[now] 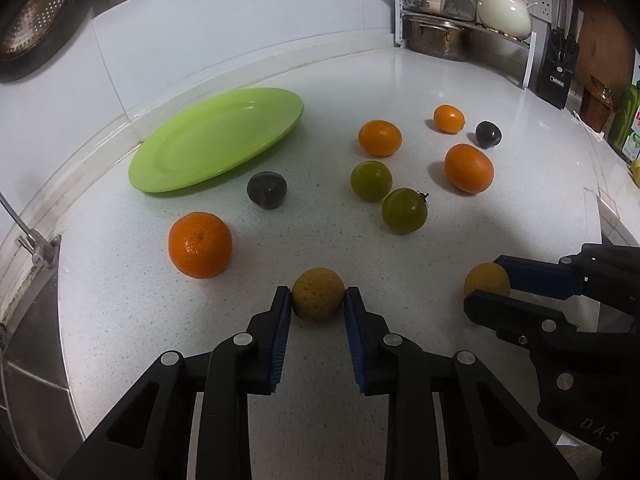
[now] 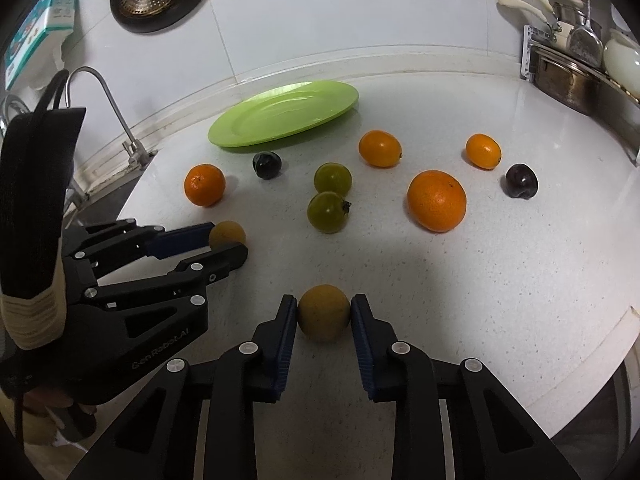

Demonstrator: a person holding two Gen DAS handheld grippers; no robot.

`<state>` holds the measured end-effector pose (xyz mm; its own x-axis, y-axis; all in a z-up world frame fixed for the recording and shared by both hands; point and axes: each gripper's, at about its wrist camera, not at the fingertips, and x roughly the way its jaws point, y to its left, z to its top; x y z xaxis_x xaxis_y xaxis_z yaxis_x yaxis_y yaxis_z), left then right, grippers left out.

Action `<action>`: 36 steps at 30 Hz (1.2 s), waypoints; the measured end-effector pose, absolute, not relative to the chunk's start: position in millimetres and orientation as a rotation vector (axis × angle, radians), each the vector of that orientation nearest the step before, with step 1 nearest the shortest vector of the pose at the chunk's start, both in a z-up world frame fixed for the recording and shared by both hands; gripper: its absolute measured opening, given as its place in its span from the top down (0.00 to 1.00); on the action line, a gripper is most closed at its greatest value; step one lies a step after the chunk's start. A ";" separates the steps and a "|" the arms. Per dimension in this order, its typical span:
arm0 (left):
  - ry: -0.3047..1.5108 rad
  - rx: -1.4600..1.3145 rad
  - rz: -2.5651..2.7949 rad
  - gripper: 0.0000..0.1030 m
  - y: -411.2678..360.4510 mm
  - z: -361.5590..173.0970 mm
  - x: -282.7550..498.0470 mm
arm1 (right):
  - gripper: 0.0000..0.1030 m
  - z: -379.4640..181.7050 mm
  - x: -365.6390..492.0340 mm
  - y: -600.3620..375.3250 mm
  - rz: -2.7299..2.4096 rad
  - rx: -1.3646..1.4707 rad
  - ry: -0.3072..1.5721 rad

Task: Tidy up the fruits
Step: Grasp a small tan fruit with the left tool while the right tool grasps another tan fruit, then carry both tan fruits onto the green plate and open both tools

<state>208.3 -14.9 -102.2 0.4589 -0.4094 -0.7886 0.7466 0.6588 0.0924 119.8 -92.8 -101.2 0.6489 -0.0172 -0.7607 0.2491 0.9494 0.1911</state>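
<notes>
You had each gripper closed on one yellow-brown fruit, both fruits low at the near edge of the bench (image 1: 400,80): left gripper (image 1: 318,296) with fingers pressed on the left fruit (image 1: 317,294), right gripper (image 2: 324,310) with fingers pinched on the right fruit (image 2: 323,312). Nothing was sorted yet, as the green plate (image 1: 200,152) sat bare near the back wall. Left loose on the bench were four oranges, two green fruits and two dark plums. The big orange (image 1: 200,245) and one dark plum (image 1: 267,191) lay between your left fruit and the plate, so likely in the way. A pot rack (image 1: 460,28) stood well apart at the back right.
</notes>
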 end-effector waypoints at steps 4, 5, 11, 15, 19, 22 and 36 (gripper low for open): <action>0.824 0.450 -0.748 0.74 -11.9 -100.3 209.4 | 0.72 -99.4 121.2 -92.3 -0.152 0.285 0.849; 0.822 0.446 -0.747 0.74 -10.5 -98.9 209.7 | 0.72 -98.6 121.8 -92.2 -0.150 0.283 0.847; 0.810 0.415 -0.730 0.74 -5.4 -89.4 209.8 | 0.72 -90.7 125.5 -90.8 -0.137 0.263 0.832; 0.803 0.386 -0.708 0.74 -2.0 -81.2 211.5 | 0.72 -83.7 130.4 -90.8 -0.118 0.248 0.819; 0.795 0.359 -0.686 0.74 1.4 -73.2 211.1 | 0.72 -75.8 136.3 -92.7 -0.092 0.236 0.805; 0.790 0.334 -0.658 0.74 1.3 -67.6 211.7 | 0.72 -70.4 139.7 -94.7 -0.069 0.218 0.791; 0.753 0.219 -0.507 0.74 -2.0 -41.4 216.8 | 0.72 -39.5 171.6 -117.5 0.092 0.139 0.721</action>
<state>216.8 -2.0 -41.4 0.6175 -0.3596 -0.6996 0.5127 0.8585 0.0114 171.6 -117.5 -39.5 0.7480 0.1314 -0.6506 -0.0359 0.9868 0.1580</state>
